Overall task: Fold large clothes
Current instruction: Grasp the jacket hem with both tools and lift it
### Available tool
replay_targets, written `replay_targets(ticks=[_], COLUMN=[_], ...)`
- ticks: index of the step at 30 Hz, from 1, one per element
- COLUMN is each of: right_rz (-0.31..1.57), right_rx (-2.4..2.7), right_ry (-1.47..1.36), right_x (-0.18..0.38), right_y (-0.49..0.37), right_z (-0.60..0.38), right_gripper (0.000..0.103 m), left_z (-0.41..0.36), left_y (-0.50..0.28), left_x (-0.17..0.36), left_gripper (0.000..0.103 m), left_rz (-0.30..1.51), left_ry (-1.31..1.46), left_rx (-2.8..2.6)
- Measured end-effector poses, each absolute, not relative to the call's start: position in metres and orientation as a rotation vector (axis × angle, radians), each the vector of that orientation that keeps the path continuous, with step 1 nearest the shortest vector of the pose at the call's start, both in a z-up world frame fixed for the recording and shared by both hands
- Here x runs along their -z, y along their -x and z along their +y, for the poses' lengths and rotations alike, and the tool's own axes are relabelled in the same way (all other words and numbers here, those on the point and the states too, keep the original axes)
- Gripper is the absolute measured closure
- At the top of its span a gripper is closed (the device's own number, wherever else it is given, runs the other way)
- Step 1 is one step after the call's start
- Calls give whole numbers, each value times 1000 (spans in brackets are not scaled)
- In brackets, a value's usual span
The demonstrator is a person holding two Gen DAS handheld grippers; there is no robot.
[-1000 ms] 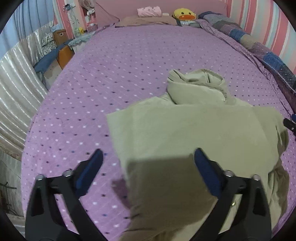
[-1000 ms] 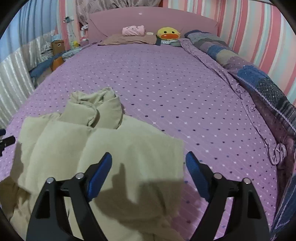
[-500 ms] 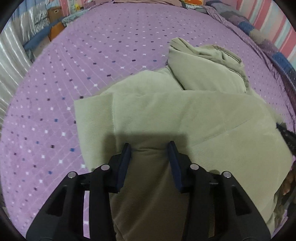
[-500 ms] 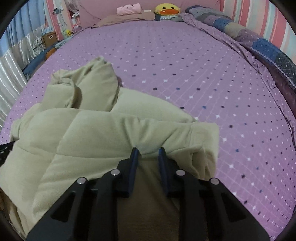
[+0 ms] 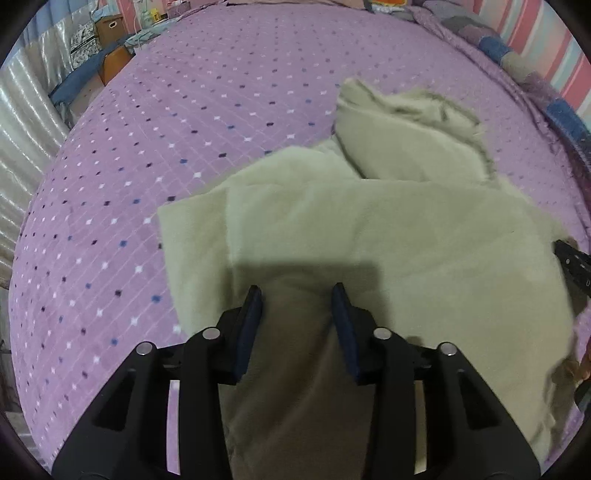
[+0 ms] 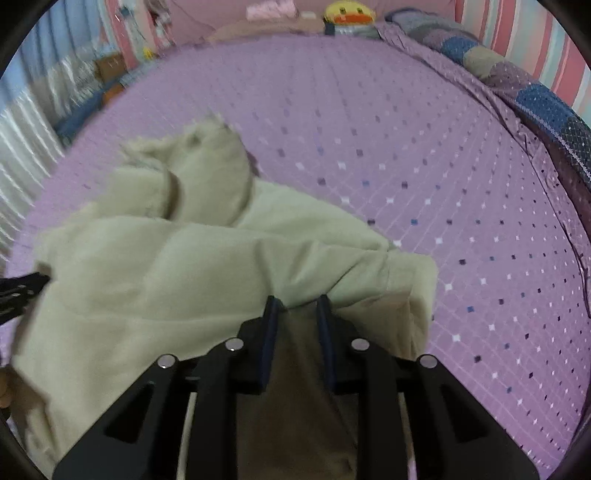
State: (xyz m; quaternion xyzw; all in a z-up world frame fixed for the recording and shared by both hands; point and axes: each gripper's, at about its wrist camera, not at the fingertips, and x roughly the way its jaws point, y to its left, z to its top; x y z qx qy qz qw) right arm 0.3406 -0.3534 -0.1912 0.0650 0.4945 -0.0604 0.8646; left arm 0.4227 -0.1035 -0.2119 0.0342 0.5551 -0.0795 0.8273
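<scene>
- A bed covered in a purple dotted bedspread (image 5: 155,155) fills both views; striped pink wall (image 6: 517,33) rises along its far right edge.
- A beige hooded garment (image 5: 406,240) lies on the near part of the bedspread, its hood (image 5: 402,133) bunched up at the far end.
- The left gripper (image 5: 297,295) reaches forward low over the garment's near edge, its blue-padded fingers (image 5: 251,317) clenched on a gathered fold of the beige fabric that runs back between the jaws.
- The right gripper (image 6: 295,304) is posed the same way near the garment's right side, fingers (image 6: 269,328) drawn close and pinching a ridge of cloth.
- In the right wrist view the fabric beyond the pinch rises into a rounded roll toward the cuff end (image 6: 417,291).
- The tip of the other gripper shows at the edge of each view, beside the garment.
- At the headboard sit a yellow duck plush (image 6: 347,13) and a pink folded item (image 6: 269,9).
- A patchwork quilt (image 6: 535,96) lies along the right edge of the bed.
- A cardboard box (image 5: 107,31) and shiny curtains (image 5: 26,125) stand off the left side.
</scene>
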Motion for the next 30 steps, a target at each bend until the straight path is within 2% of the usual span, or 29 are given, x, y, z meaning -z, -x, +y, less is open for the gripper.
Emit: replay_targets(ticks=[3, 7, 13, 18, 24, 30], right_rz=[1020, 1065, 1146, 1213, 1199, 1136], right_rx=[88, 57, 85, 78, 129, 130], right_ry=[-164, -183, -138, -145, -75, -82], right_x=[164, 154, 180, 224, 245, 236], right_y=[-316, -295, -271, -279, -293, -280], right_z=[-353, -348, -333, -332, -321, -321], right_gripper=[81, 80, 80, 84, 84, 83], left_z=[-104, -106, -121, -134, -145, -145], left_y=[-405, -378, -359, -363, -374, -365], left_x=[193, 172, 196, 226, 239, 228], left_gripper=[65, 65, 69, 69, 68, 68], left_rz=[1189, 1200, 1234, 1258, 1265, 1212], left_ry=[-89, -42, -103, -149, -165, -160], left_rx=[168, 217, 204, 199, 201, 188])
